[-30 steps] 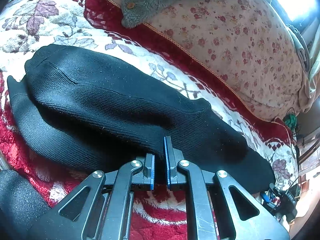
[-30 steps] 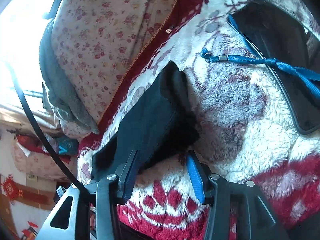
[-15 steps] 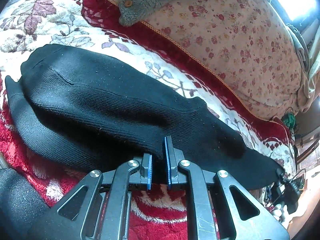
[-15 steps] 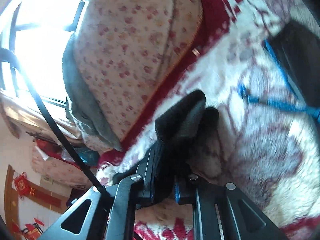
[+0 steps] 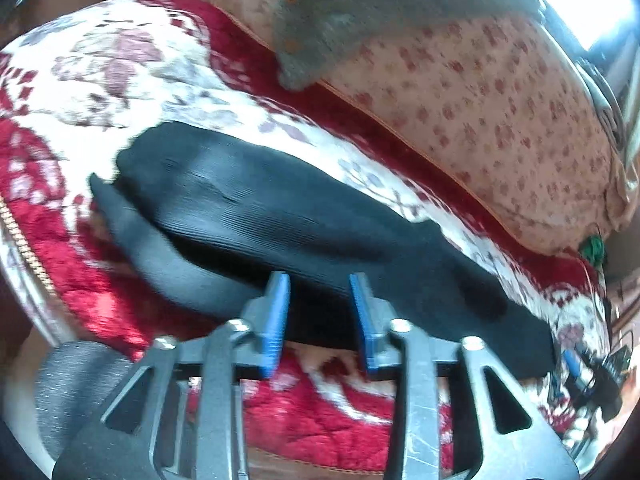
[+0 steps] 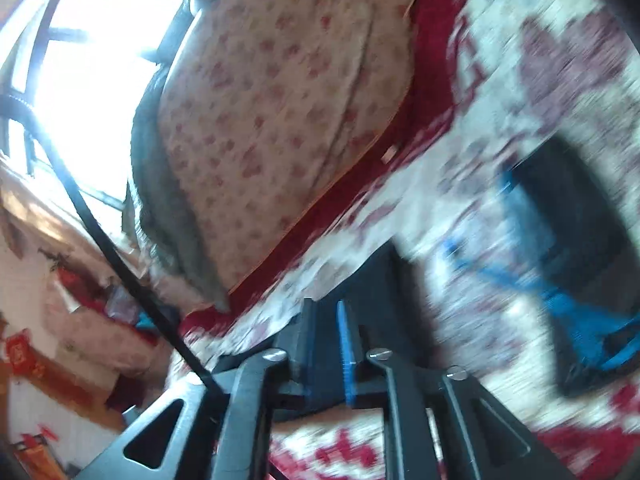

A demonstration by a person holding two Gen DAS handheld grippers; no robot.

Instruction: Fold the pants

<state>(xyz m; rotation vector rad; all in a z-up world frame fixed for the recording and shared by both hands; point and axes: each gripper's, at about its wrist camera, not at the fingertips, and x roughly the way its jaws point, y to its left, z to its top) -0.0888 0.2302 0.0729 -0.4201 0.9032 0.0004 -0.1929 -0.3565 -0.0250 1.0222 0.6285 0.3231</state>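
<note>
Black knit pants (image 5: 280,220) lie stretched across a red and white floral blanket (image 5: 140,76), one leg stacked on the other. My left gripper (image 5: 320,304) is open at the pants' near edge, the blue pads apart with black cloth between them. In the right wrist view my right gripper (image 6: 326,344) is shut on the black pants (image 6: 376,280) and holds an end of them above the blanket (image 6: 500,100). That view is blurred by motion.
A floral cushion (image 5: 480,92) runs along the back, with a grey fleece garment (image 5: 360,4) draped over it. A black bag with blue straps (image 6: 572,248) lies on the blanket to the right. A bright window (image 6: 92,60) is at far left.
My left gripper has opened and let go of the pants' edge. My right gripper, open a second ago, closed on the pants' end and has lifted it.
</note>
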